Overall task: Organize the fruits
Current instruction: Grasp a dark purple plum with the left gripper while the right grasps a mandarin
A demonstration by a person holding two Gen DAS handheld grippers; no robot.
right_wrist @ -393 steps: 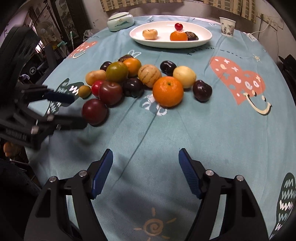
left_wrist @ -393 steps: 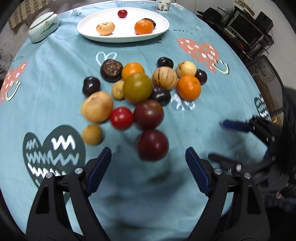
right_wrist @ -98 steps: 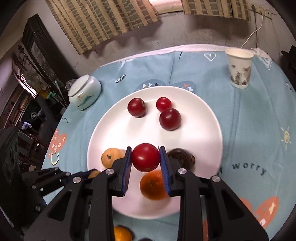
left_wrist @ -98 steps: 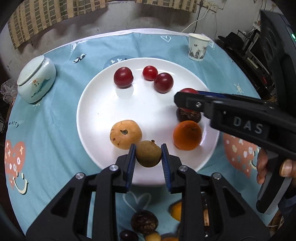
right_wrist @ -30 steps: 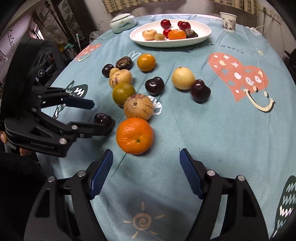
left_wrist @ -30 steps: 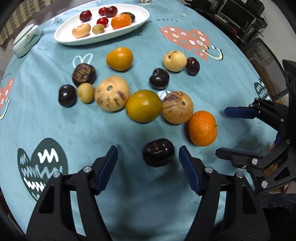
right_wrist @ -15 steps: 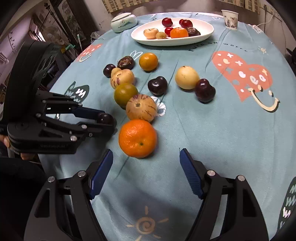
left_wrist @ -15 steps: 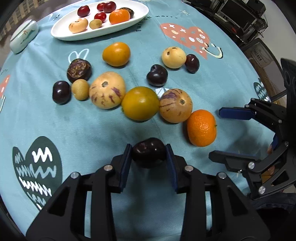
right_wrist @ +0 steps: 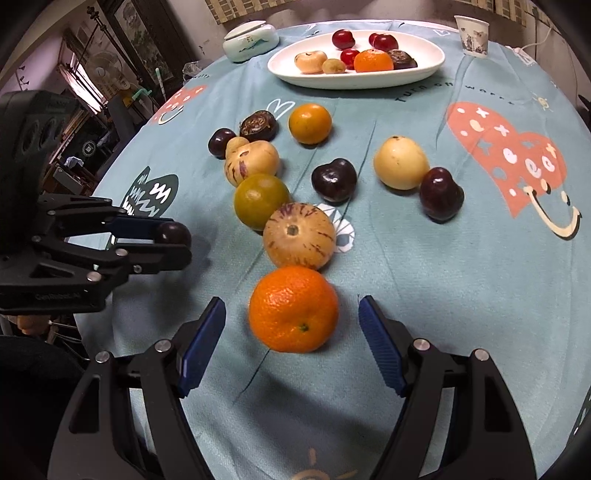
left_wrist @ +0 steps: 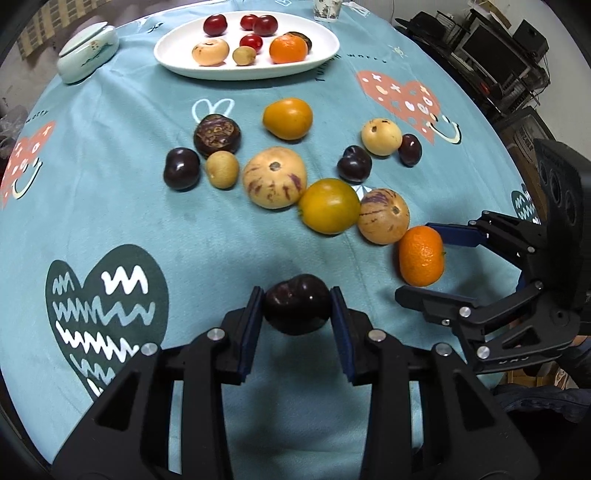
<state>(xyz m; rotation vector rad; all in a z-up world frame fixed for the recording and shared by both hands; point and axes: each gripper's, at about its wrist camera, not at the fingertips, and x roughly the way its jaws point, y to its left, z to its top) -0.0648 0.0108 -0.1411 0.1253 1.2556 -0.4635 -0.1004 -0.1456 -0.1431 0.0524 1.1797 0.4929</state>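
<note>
The left hand-held gripper (left_wrist: 297, 319) is closed on a dark plum (left_wrist: 297, 309), its blue pads pressed to the fruit's two sides; from the right wrist view the plum (right_wrist: 173, 233) shows at the tips of that gripper (right_wrist: 162, 240), above the near left edge of the desk (left_wrist: 110, 206). The right hand-held gripper (right_wrist: 291, 343) is spread wide and holds nothing, its fingers on either side of an orange (right_wrist: 293, 309) without touching it; the left wrist view shows the same gripper (left_wrist: 424, 258) straddling the orange (left_wrist: 421, 255). Just beyond the orange, a striped melon (right_wrist: 299, 236) touches it, and a green-yellow tomato (right_wrist: 261, 201) and a second striped melon (right_wrist: 252, 162) carry the line on toward the far left. To the right of that line sit a dark plum (right_wrist: 334, 180), a pale yellow fruit (right_wrist: 400, 162) and another dark plum (right_wrist: 440, 194) touching it. Farther back lie a small brown fruit (left_wrist: 221, 169), a dark plum (left_wrist: 181, 169), a wrinkled dark fruit (right_wrist: 258, 126) and an orange-yellow fruit (right_wrist: 309, 123) that stands apart. At the far side a white plate (right_wrist: 424, 72) holds red plums, a tangerine, a peach-coloured fruit, a small brown fruit and a dark wrinkled one. A lidded pot (right_wrist: 251, 40) stands left of the plate and a paper cup (right_wrist: 474, 31) to its right.
</note>
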